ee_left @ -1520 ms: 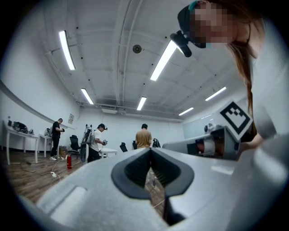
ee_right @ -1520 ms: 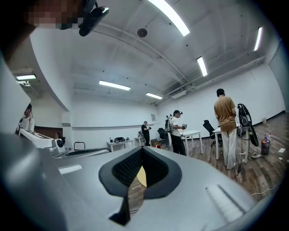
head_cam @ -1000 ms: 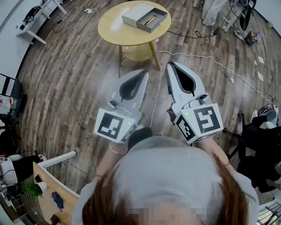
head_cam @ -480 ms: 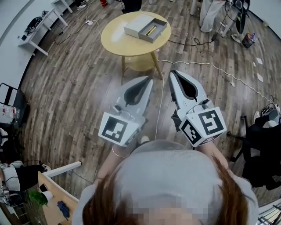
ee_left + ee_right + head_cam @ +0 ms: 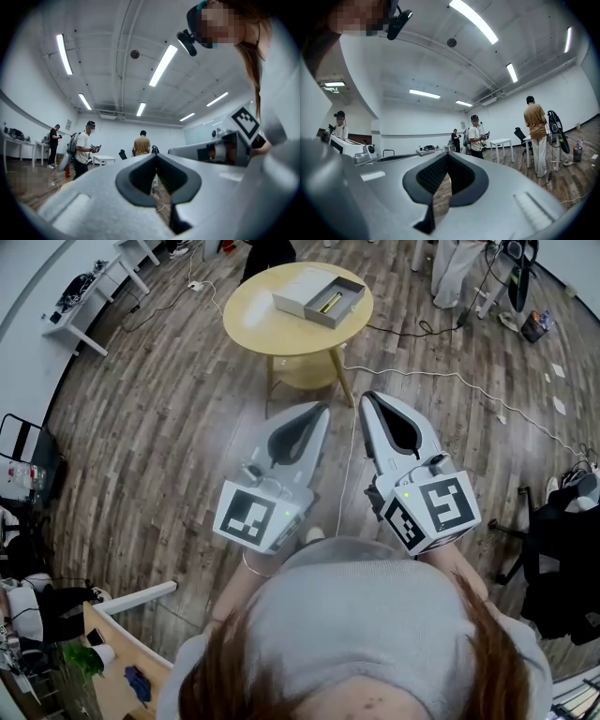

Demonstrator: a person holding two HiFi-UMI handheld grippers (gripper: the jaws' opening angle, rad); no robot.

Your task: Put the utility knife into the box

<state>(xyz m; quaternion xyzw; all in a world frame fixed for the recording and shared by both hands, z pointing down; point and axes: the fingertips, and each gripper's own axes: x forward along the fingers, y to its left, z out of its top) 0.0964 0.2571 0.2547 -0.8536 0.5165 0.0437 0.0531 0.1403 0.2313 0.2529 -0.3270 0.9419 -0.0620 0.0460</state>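
A round yellow table (image 5: pixel 272 329) stands ahead on the wooden floor. On it lies an open grey box (image 5: pixel 345 298) with a yellow utility knife (image 5: pixel 329 303) inside, and a pale lid (image 5: pixel 300 292) beside it. My left gripper (image 5: pixel 324 406) and right gripper (image 5: pixel 364 397) are held side by side in the air, well short of the table, both pointing toward it. Each is shut with nothing between its jaws. In the left gripper view the left gripper (image 5: pixel 156 155) has its tips meeting, and in the right gripper view so does the right gripper (image 5: pixel 447 153).
A white cable (image 5: pixel 441 379) runs across the floor right of the table. A white desk (image 5: pixel 94 282) stands at the far left and a dark chair (image 5: pixel 562 521) at the right. Several people stand farther off, one (image 5: pixel 84 145) near a small table, another (image 5: pixel 536 136) by a desk.
In the head view the table with the box has come lower and to the right. Both grippers stay shut and side by side, shifted slightly toward the table.
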